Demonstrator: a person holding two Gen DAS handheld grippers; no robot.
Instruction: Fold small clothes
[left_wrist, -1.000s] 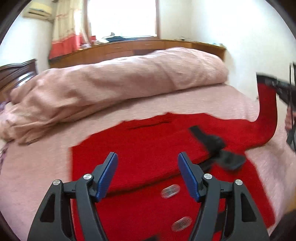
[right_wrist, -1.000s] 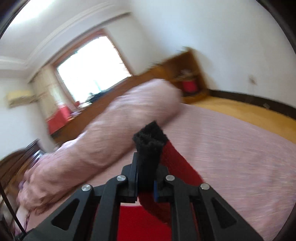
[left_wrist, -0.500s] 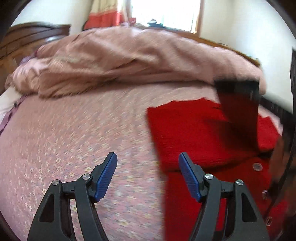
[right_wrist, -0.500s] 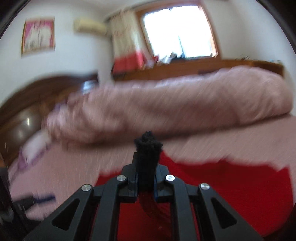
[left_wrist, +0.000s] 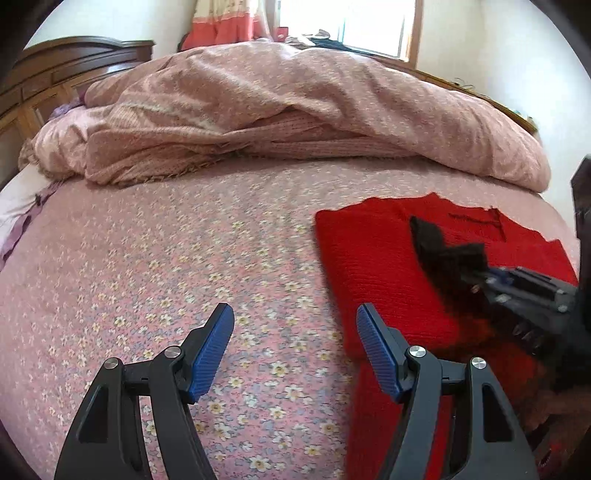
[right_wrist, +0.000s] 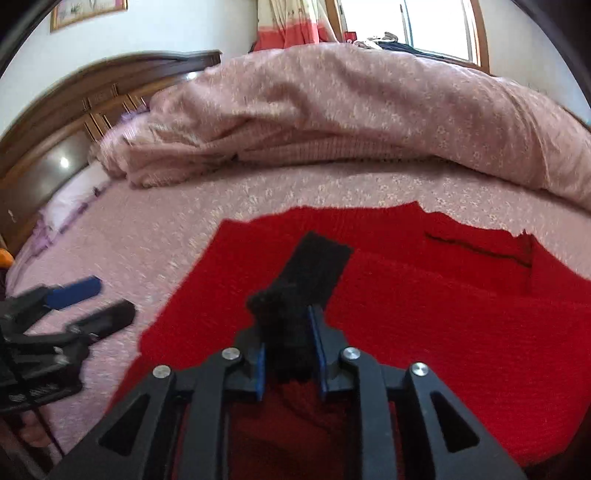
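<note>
our right gripper (right_wrist: 288, 354) sits low in the middle of its own view, and its jaws are opening around the black cuff (right_wrist: 314, 269) of a sleeve. the cuff lies between the blue pads, but gaps show on both sides of it, so we judge the grip is being let go. we think the sleeve was laid across the body of the red sweater (right_wrist: 424, 314) on purpose, to make one fold, and this is why the cuff rests flat on the red knit in the middle of the frame.

our left gripper (left_wrist: 295, 347) is spread wide with nothing between its pads. it hovers over the flowered pink bedsheet (left_wrist: 166, 258), just beside the left edge of the sweater, probably waiting for the next fold.

the left view shows the whole left edge of the garment and the right gripper coming in from the right border. the right view shows what the left cannot: the pads beside the cuff, and a dark line at the upper right of the knit. behind, the rolled pink duvet (right_wrist: 351, 110) fills the upper part.
</note>
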